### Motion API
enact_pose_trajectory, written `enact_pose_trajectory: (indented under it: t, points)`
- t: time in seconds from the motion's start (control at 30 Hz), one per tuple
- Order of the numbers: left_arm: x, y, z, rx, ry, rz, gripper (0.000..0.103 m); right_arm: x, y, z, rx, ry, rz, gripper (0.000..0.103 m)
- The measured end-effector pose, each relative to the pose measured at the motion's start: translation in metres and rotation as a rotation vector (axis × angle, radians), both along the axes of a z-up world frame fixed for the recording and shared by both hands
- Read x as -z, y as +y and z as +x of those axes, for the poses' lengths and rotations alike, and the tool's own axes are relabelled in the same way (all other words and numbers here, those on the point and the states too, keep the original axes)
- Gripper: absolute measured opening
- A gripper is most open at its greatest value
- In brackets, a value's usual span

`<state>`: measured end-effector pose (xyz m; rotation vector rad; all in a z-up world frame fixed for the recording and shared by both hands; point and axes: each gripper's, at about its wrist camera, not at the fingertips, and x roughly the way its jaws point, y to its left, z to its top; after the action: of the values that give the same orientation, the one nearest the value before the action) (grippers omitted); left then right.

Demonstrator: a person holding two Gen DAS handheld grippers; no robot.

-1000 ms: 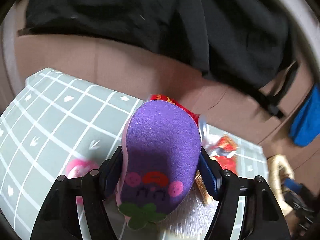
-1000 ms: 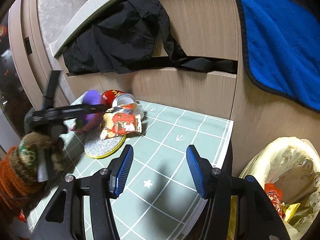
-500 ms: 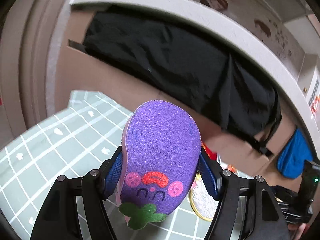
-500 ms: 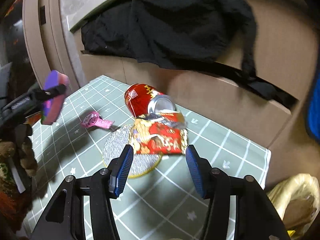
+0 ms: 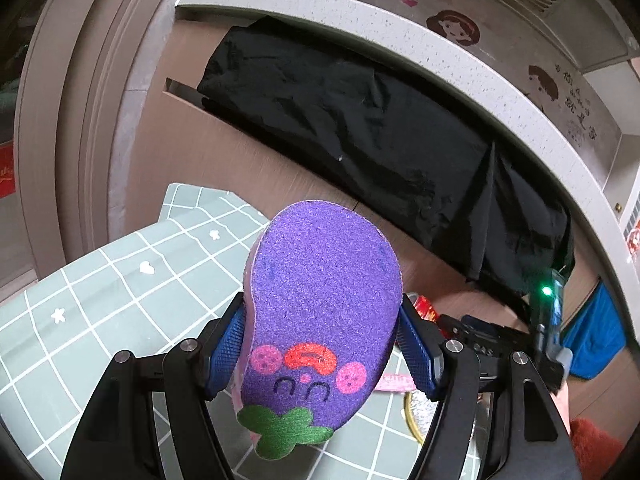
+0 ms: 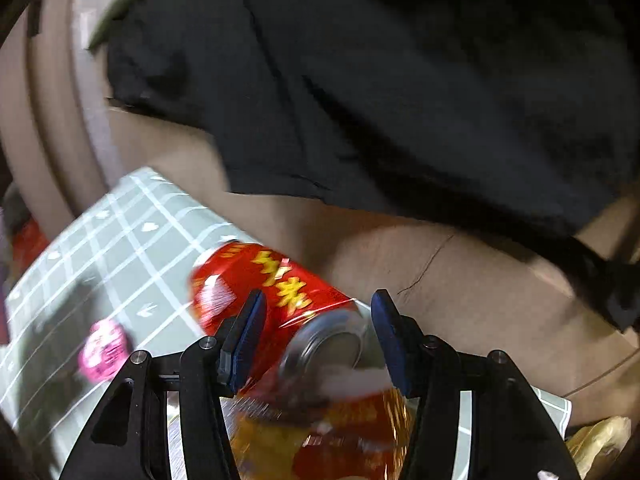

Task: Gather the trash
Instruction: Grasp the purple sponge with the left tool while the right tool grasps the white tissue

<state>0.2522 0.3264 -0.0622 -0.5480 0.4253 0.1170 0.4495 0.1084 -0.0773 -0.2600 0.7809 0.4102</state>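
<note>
While lying flat, can (image 6: 264, 292) rim-first rightward

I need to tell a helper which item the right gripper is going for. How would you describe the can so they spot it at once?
On the green grid-patterned tablecloth, near the wooden panel under the black cloth, the can lies on its side between the open right gripper. It alone is a red cylinder with yellow characters and a silver end.

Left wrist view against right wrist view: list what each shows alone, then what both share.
Left only: the left gripper shut on a purple sponge, and wall stickers. Right only: the right gripper open around a lying red can, a snack wrapper below it. Both: the green checked tablecloth, the black garment and a pink wrapper.
</note>
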Motion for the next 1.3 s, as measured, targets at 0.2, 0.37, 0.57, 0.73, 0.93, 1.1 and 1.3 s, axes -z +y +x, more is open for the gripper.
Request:
enact_pose_trajectory:
  t: [0.2,0.37,0.57,0.73,0.93,1.1,1.3]
  points:
    - [0.001,0.003,-0.002,0.014,-0.011,-0.037,0.071,0.015,-0.018,-0.012,-0.072,0.142,0.081,0.049]
    - [0.0,0.001,-0.004,0.038,-0.022,-0.065,0.071,0.016,-0.025,-0.065,-0.211,0.17,0.053,0.049]
    - [0.001,-0.007,0.001,0.061,-0.01,-0.047,0.071,0.008,-0.034,-0.136,-0.369,0.073,-0.077,0.052]
    - [0.002,-0.007,0.002,0.059,-0.004,-0.049,0.071,0.008,-0.065,-0.164,-0.368,0.043,-0.076,0.053]
    - [-0.004,-0.02,-0.003,0.082,-0.026,-0.038,0.071,-0.015,-0.099,-0.138,-0.185,-0.031,0.034,0.054]
    - [-0.001,-0.027,0.003,0.097,-0.002,0.011,0.071,-0.004,-0.093,-0.082,-0.077,0.042,0.117,0.054]
    - [0.003,-0.025,0.007,0.088,0.013,0.027,0.071,0.026,-0.075,-0.048,-0.034,0.138,0.079,0.04]
